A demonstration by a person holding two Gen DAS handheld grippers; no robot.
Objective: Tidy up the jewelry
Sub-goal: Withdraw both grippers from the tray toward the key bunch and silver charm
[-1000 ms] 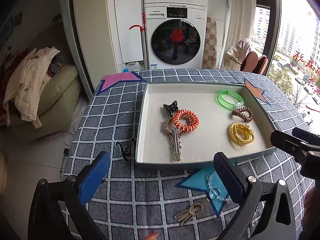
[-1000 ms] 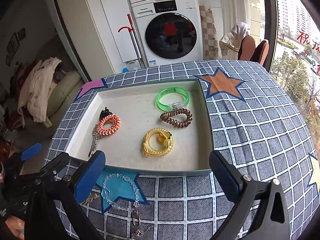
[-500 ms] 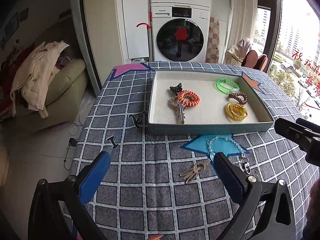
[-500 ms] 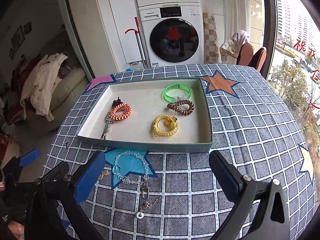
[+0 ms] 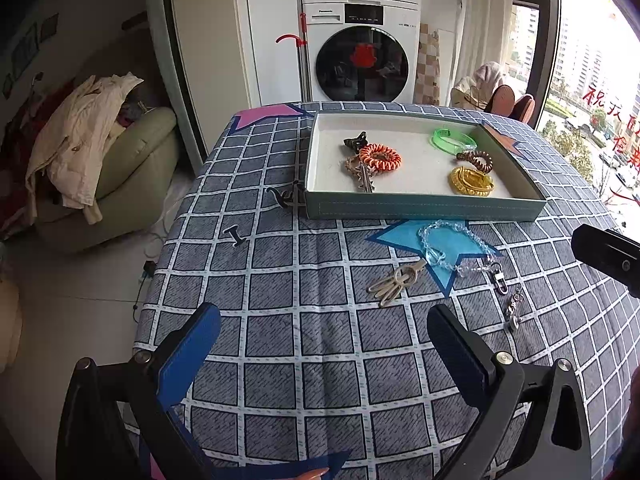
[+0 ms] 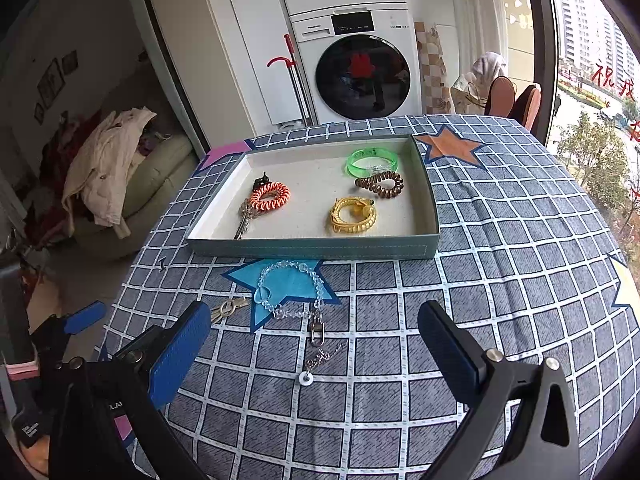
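Note:
A grey-green tray [image 5: 424,208] [image 6: 312,247] on the checked tablecloth holds an orange coil tie [image 5: 380,157] [image 6: 269,195], a green bangle [image 5: 454,139] [image 6: 372,161], a brown coil tie [image 6: 380,184], a yellow coil tie [image 5: 471,181] [image 6: 353,214] and a metal clip [image 5: 365,178]. In front of the tray lie a clear bead bracelet [image 5: 448,246] [image 6: 288,286], a beige clip [image 5: 396,278], a clasp [image 6: 317,330] and a small chain charm [image 6: 320,362]. Two black clips [image 5: 286,196] [image 5: 234,236] lie left of the tray. My left gripper [image 5: 320,340] and right gripper [image 6: 316,332] are open and empty, near the table's front.
A washing machine [image 5: 360,48] stands behind the table. A sofa with a beige coat [image 5: 80,148] is at the left, off the table's edge [image 5: 168,236]. Chairs [image 6: 514,100] and a window are at the right.
Both grippers have pulled back from the tray toward the table's front. The tray looks smaller and the items in front of it have come fully into view. Both stayed open.

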